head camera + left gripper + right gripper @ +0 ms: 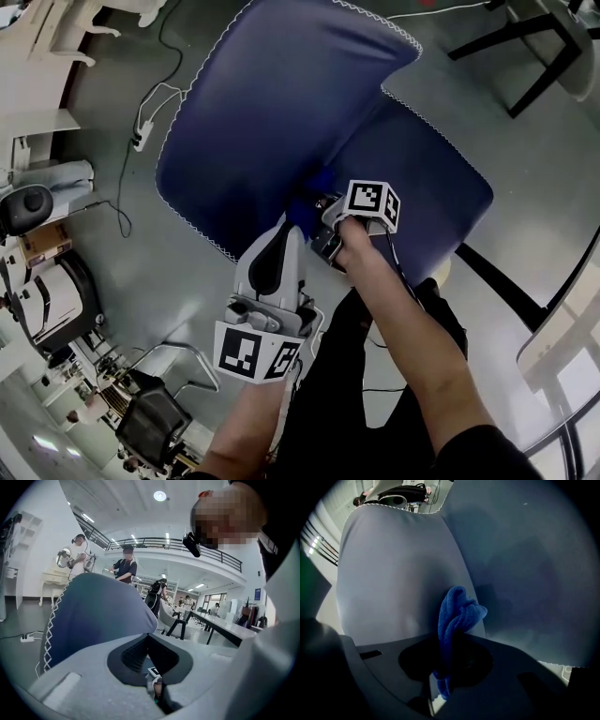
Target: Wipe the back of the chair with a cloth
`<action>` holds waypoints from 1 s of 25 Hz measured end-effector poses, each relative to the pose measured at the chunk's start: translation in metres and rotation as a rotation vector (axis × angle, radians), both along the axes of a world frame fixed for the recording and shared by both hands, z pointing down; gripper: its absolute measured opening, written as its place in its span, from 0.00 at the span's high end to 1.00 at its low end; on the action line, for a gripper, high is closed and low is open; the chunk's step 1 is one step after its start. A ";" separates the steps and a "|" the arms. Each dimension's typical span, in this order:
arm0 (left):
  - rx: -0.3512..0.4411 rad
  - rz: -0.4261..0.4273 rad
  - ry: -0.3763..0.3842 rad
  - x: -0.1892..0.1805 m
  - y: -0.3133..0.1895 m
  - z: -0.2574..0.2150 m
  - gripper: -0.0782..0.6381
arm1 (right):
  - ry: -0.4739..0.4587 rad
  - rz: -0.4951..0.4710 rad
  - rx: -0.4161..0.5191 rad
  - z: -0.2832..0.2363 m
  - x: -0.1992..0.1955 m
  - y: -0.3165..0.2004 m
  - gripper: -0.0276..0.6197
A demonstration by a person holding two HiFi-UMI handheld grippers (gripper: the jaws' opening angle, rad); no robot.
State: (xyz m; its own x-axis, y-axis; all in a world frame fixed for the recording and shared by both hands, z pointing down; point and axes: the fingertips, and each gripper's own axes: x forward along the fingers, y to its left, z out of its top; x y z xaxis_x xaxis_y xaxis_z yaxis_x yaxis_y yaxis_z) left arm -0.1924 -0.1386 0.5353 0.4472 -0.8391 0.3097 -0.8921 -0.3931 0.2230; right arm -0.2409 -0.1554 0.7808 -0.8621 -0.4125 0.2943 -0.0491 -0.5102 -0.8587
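Low in the fold of the chair [281, 103], the right tool [449, 641] is clamped on a blue cloth [457, 609], which bunches against the navy back. Just beside it, the left tool [149, 635] points at the chair with its jaws together and nothing between them.

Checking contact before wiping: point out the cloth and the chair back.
cloth [457, 606]: right gripper view, bunched upper end.
chair back [272, 103]: head view, middle of blue panel.

The blue terry cloth [457, 611] looks fuzzy and soft. The dark blue fabric chair back [281, 94] is smooth and matt, white-stitched along its edge. The left tool [148, 637] and right tool [449, 644] have matt grey plastic shells.
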 end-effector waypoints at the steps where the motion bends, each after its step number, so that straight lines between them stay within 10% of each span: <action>1: 0.000 0.001 0.000 0.001 -0.004 0.000 0.88 | -0.010 0.011 -0.002 -0.002 0.004 -0.006 0.86; 25: 0.000 0.027 -0.017 0.036 -0.052 -0.014 0.88 | -0.035 0.169 0.101 -0.045 0.130 -0.140 0.86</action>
State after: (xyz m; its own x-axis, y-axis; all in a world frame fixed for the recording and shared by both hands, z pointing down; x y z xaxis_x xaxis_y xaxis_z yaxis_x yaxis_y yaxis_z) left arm -0.1565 -0.1902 0.5211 0.4643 -0.8267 0.3178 -0.8848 -0.4171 0.2077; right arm -0.1107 -0.2951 0.7357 -0.7873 -0.5778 0.2153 0.0604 -0.4197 -0.9057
